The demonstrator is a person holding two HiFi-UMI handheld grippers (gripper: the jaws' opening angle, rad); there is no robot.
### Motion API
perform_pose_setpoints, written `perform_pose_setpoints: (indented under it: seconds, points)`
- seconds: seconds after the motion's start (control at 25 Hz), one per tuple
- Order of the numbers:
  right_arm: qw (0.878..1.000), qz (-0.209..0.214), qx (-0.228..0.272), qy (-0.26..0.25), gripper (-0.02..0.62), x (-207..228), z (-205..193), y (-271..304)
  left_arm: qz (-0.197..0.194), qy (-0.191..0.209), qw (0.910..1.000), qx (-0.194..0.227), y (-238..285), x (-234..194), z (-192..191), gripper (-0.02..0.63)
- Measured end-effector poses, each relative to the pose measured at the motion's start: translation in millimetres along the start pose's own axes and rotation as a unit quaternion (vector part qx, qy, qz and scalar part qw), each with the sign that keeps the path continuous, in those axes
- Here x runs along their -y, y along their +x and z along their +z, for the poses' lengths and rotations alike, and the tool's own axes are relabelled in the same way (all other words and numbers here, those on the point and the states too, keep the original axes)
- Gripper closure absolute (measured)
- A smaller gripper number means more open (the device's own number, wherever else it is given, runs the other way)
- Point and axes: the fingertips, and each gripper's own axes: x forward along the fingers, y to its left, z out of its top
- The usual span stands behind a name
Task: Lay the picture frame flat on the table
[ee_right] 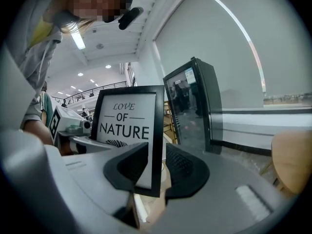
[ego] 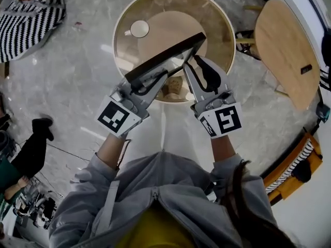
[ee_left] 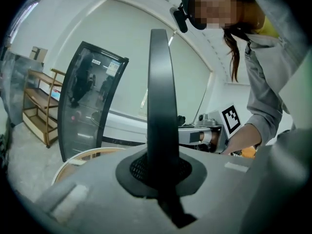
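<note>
Black and slim, the picture frame (ego: 165, 56) is off the round glass-topped table (ego: 165, 4) in the head view, held above it at a slant with one long edge turned up toward the camera. The left gripper (ego: 152, 81) meets its lower left part and the right gripper (ego: 202, 71) reaches its right end. A small pale disc (ego: 139, 29) lies on the table beyond the frame, and a round wooden seat (ego: 283, 50) stands off to the right. In the left gripper view the frame (ee_left: 158, 91) shows edge-on as a dark upright strip rising from between the fingers (ee_left: 136, 169), which are pressed tight against it from both sides. In the right gripper view the frame (ee_right: 129, 121) faces the camera with its print reading "LOVE OF NATURE". Its right border stands between the fingers (ee_right: 183, 167), which are spread apart with a gap showing beside that border, so they do not clamp it. A dark-framed glass panel (ee_right: 195, 106) stands behind.
</note>
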Motion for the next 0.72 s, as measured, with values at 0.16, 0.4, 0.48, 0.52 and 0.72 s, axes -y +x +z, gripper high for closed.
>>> perform_pose_setpoints:
  seconds: [0.16, 0.4, 0.48, 0.52, 0.72]
  points:
    - [1.0, 0.017, -0.015, 0.015, 0.48, -5, -29, -2, -0.045, -0.009, 0.9989, -0.005, -5, 1, -24, 0.595]
    - [0.995, 0.097, -0.034, 0.008, 0.477, -32, -53, -6, -0.131, -0.018, 0.9911, -0.019, -26, 4, -52, 0.594]
    - [0.992, 0.117, -0.035, 0.012, 0.488, -42, -54, -6, -0.157, -0.019, 0.9872, -0.022, -32, 5, -56, 0.594]
    - [0.992, 0.124, -0.035, 0.016, 0.496, -46, -53, -6, -0.168, -0.019, 0.9854, -0.024, -33, 6, -57, 0.594]
    - [0.991, 0.123, -0.025, 0.036, 0.511, -48, -51, -6, -0.192, -0.016, 0.9808, -0.032, -32, 6, -61, 0.592]
